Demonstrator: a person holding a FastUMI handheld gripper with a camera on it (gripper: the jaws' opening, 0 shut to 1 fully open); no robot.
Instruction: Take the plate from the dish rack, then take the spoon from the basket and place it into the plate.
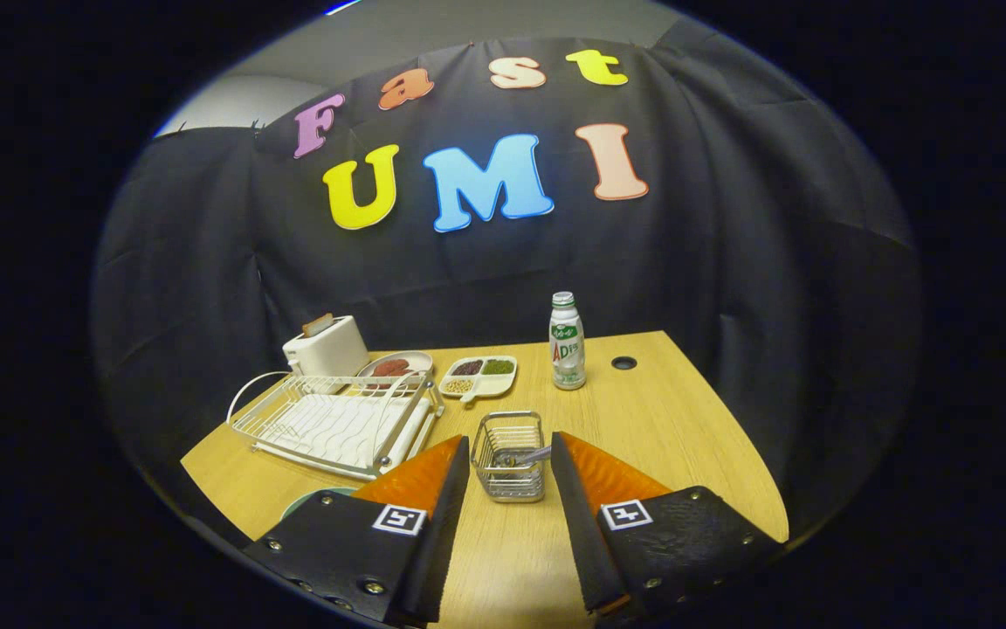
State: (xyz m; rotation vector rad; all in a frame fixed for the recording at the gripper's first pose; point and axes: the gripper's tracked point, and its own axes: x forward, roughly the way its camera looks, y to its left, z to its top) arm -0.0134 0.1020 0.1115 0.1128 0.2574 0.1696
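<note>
My gripper (510, 441) is open, its two orange-and-black fingers spread over the wooden table (660, 419). Just ahead, in line with the gap between the fingertips, stands a small wire basket (510, 456) with the spoon (527, 456) lying inside it, handle pointing toward the right finger. The white wire dish rack (337, 421) sits to the left of the basket; no plate stands in it. A slice of a greenish plate (315, 500) lies on the table in front of the rack, mostly hidden behind my left finger (420, 476).
Behind the rack stand a white toaster (326, 347) holding a slice of bread, a plate with reddish food (396, 365) and a divided dish of beans (478, 376). A drink bottle (567, 342) stands beyond the basket, a cable hole (623, 362) to its right.
</note>
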